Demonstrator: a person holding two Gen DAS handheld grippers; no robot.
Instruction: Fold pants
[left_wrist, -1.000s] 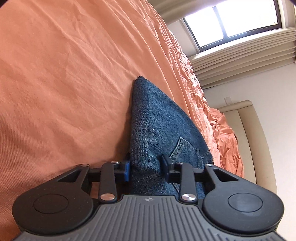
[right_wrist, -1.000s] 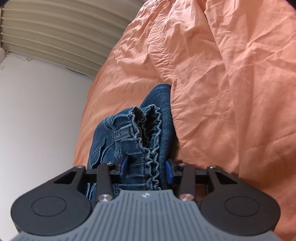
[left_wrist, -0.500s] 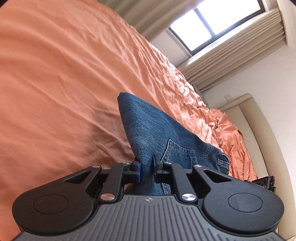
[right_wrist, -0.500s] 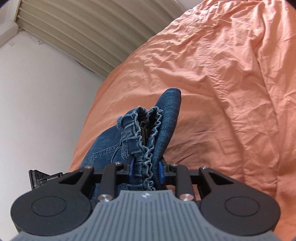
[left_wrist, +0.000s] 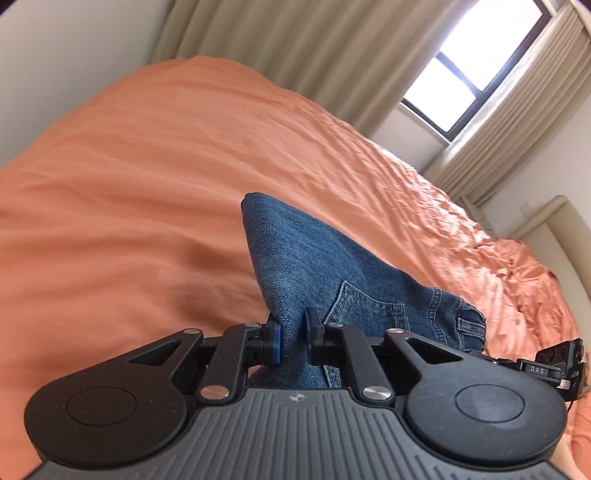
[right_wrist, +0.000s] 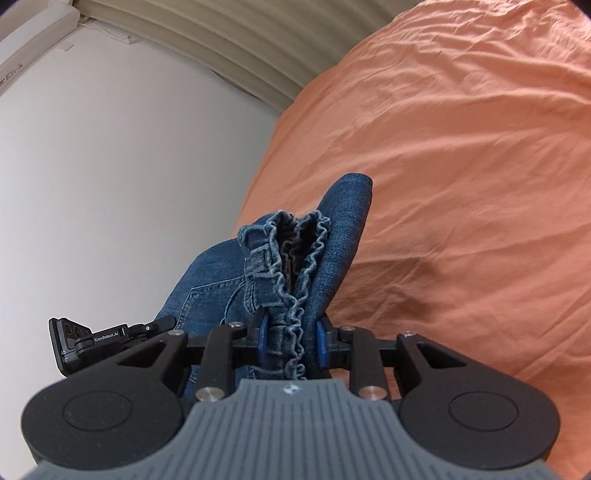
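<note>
With both jaws now closed from open, the jeans (left_wrist: 314, 258) are clamped by left gripper (left_wrist: 291, 341) and right gripper (right_wrist: 289, 341), lifted centre-frame for folding.

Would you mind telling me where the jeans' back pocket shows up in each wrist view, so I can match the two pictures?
Left wrist view: the back pocket sits just right of centre, above the left gripper, which pinches the jeans.
Right wrist view: the pocket lies left of centre, partly hidden behind the right gripper.
Shared landmark: the orange bedspread.
</note>
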